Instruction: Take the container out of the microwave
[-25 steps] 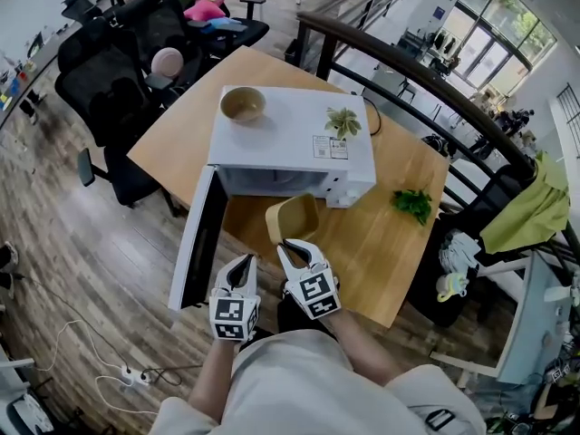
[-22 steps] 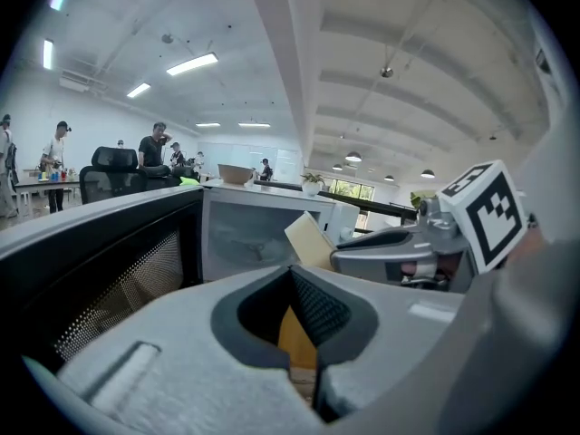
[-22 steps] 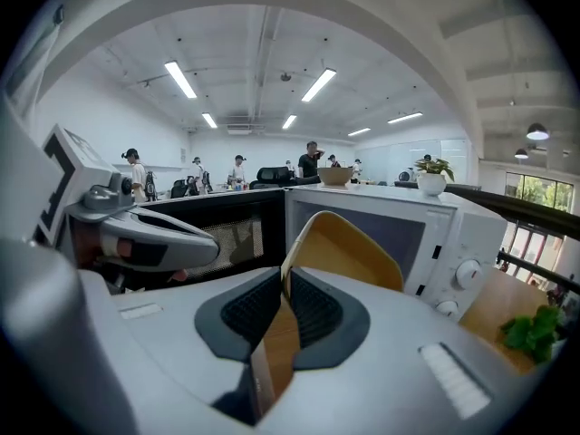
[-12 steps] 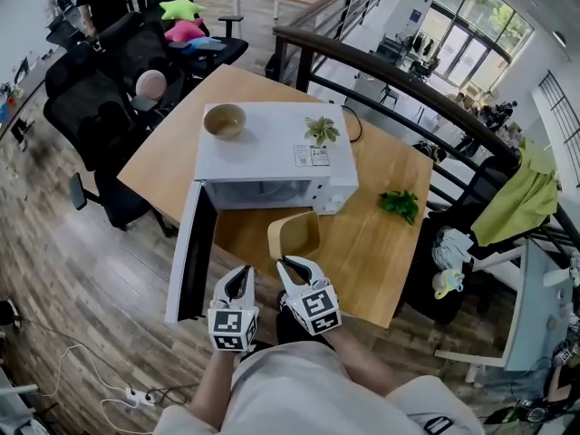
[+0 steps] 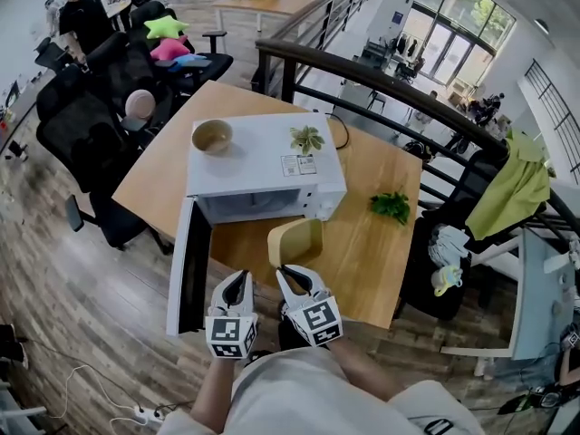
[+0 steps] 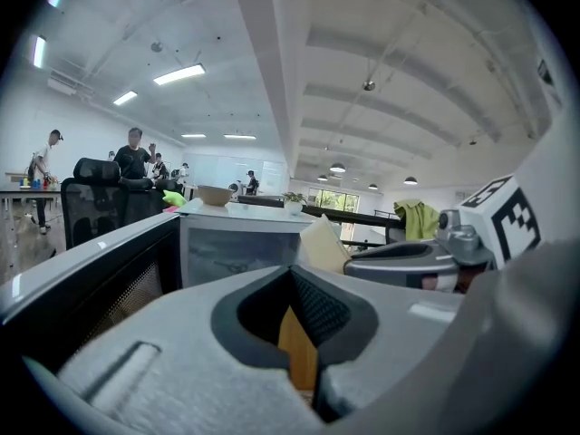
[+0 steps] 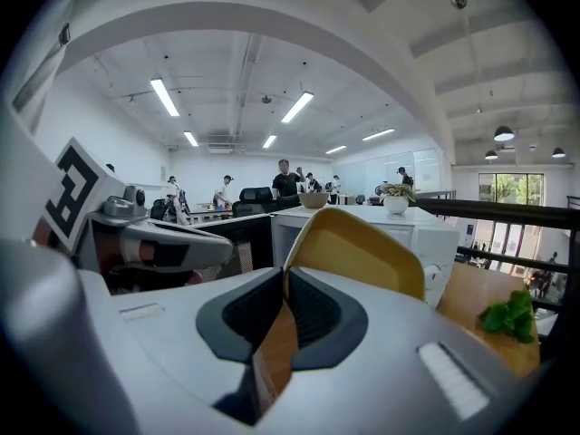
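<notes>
Door (image 5: 188, 263) of the microwave (image 5: 263, 166) hangs wide open off the desk's front left edge, the cavity behind it looking bare as far as can be seen. Just right of the door the left gripper (image 5: 239, 279) is over the front edge of the desk (image 5: 372, 261); in the left gripper view its jaws stand closed together with nothing between them, only a sliver of wood showing through the gap. Next to the right comes the container (image 5: 296, 240), a pale yellow, thin-walled rectangular tub, out of the oven and tipped above the desk just in front of the microwave's opening. The right gripper (image 5: 286, 271) has its jaws pinched on the tub's near rim, as the right gripper view shows, with the yellow wall rising straight from the tips. It looks light and probably plastic, stiff enough to carry by one rim but likely to flex or swing there, so a deep bite on the rim and a level, slow set-down seem wise. Greens (image 5: 391, 207) lie near the desk's right edge.
</notes>
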`<state>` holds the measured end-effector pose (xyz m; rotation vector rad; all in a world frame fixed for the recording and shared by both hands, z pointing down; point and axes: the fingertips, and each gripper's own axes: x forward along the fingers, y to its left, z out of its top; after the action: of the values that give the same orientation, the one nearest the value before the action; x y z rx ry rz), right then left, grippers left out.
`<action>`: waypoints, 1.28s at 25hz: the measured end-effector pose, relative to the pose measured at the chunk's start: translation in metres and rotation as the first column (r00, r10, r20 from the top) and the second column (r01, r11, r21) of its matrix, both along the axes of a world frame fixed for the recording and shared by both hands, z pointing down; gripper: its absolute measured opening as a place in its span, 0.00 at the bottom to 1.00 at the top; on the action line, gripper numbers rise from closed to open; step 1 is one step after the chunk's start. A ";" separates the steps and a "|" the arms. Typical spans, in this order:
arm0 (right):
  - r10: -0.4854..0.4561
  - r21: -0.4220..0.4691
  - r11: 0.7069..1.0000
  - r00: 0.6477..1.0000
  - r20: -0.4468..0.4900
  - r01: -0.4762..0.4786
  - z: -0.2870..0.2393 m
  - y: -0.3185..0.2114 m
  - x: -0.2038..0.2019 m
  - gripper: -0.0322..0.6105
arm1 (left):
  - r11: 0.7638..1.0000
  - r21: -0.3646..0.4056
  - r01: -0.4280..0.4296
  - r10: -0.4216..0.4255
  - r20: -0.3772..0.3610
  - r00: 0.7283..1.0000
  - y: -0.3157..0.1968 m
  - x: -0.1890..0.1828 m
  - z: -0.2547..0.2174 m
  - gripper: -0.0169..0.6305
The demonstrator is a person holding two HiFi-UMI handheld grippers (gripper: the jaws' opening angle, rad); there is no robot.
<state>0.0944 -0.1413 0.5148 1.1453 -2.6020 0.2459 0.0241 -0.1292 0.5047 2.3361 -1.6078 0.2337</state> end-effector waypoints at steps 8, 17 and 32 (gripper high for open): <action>0.031 0.082 0.996 0.999 0.018 -0.033 -0.029 -0.004 0.003 0.10 | 0.999 0.051 -0.005 0.005 -0.001 1.000 -0.010 -0.003 -0.023 0.03; 0.077 0.156 0.985 0.997 0.018 -0.079 -0.051 -0.006 0.011 0.10 | 0.995 0.102 0.000 0.001 -0.009 1.000 -0.011 -0.009 -0.044 0.03; 0.120 0.212 0.970 0.993 0.008 -0.119 -0.074 -0.019 0.031 0.10 | 0.986 0.161 0.041 -0.041 -0.005 0.999 -0.016 -0.012 -0.063 0.03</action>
<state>0.1250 -0.1608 0.4410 1.3746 -2.6068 -0.0108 0.0124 -0.1451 0.4420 2.4166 -1.7309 0.0956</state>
